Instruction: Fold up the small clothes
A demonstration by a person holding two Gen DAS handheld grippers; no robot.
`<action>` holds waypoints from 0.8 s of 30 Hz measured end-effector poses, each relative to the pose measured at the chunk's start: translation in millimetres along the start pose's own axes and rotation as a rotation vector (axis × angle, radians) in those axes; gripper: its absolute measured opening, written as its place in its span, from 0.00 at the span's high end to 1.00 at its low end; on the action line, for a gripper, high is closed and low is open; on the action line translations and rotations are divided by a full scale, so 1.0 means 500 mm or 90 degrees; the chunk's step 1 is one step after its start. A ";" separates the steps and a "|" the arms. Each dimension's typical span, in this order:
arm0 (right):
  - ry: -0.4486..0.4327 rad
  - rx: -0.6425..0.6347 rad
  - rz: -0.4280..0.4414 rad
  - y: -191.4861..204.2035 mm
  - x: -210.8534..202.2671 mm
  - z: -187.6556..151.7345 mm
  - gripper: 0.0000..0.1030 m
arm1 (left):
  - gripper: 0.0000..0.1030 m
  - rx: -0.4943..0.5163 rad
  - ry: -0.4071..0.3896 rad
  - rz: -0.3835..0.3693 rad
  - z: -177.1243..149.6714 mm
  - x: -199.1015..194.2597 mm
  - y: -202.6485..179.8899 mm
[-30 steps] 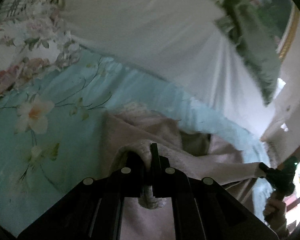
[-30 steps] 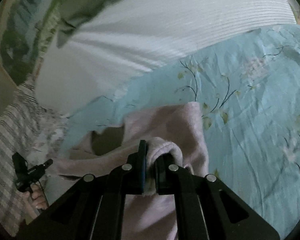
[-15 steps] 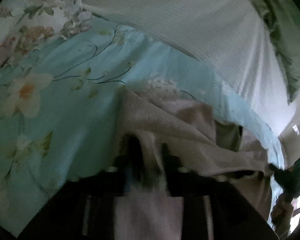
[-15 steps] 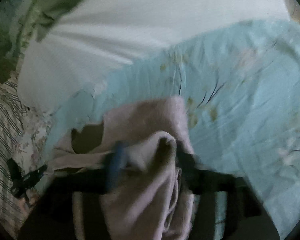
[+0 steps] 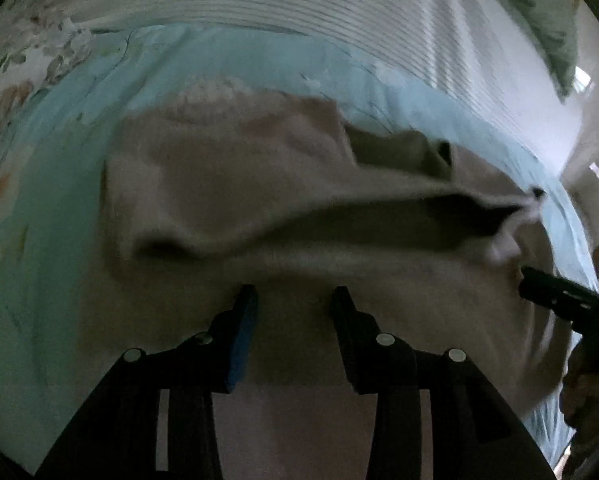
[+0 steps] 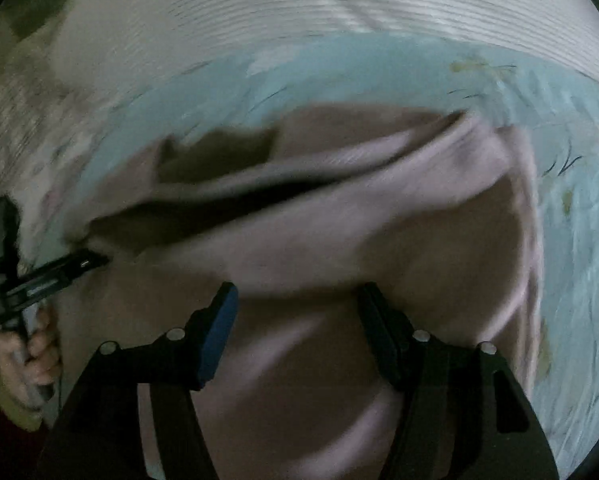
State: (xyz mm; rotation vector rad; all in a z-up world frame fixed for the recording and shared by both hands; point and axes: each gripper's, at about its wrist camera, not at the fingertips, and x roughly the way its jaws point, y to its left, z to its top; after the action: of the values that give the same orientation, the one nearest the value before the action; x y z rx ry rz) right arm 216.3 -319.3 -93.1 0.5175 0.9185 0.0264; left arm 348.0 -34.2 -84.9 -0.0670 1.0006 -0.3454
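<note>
A pale pink fleece garment (image 5: 259, 184) lies folded over on a light blue floral bedsheet (image 5: 51, 216); it also fills the right wrist view (image 6: 359, 208). My left gripper (image 5: 293, 300) is open, its jaws apart just above the garment's near fold. My right gripper (image 6: 297, 300) is open too, jaws wide over the garment. Each gripper shows in the other's view: the right one (image 5: 555, 292) at the garment's right end, the left one (image 6: 51, 276) at its left end, held by a hand.
A white ribbed blanket (image 5: 339, 16) lies beyond the sheet, with a green patterned pillow (image 5: 539, 12) at the far right. A floral pillow (image 5: 15, 64) sits at the far left. The sheet (image 6: 571, 240) stretches to the right of the garment.
Both grippers were shut on the garment's edge a second ago. They carried it forward and down, then opened and let go. The garment now lies folded on the sheet.
</note>
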 end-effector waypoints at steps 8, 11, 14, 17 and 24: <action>-0.157 0.180 -0.023 -0.121 -0.092 0.017 0.38 | 0.65 -0.121 -0.052 0.045 0.129 0.027 0.124; -0.165 0.178 0.002 -0.112 -0.148 -0.041 0.34 | 0.61 -0.146 -0.075 0.044 0.090 -0.019 0.155; -0.161 0.176 0.014 -0.105 -0.179 -0.099 0.34 | 0.60 -0.146 -0.081 0.013 0.014 -0.071 0.152; -0.160 0.183 0.013 -0.104 -0.223 -0.171 0.34 | 0.59 -0.153 -0.084 -0.013 -0.082 -0.126 0.149; -0.158 0.213 -0.001 -0.106 -0.271 -0.279 0.34 | 0.55 -0.196 -0.063 -0.060 -0.264 -0.205 0.141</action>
State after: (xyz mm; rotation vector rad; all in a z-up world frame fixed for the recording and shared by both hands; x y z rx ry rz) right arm 16.3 -339.9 -83.4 0.8112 0.6815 -0.1915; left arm 205.3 77.9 -88.1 -0.4066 0.9473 -0.2686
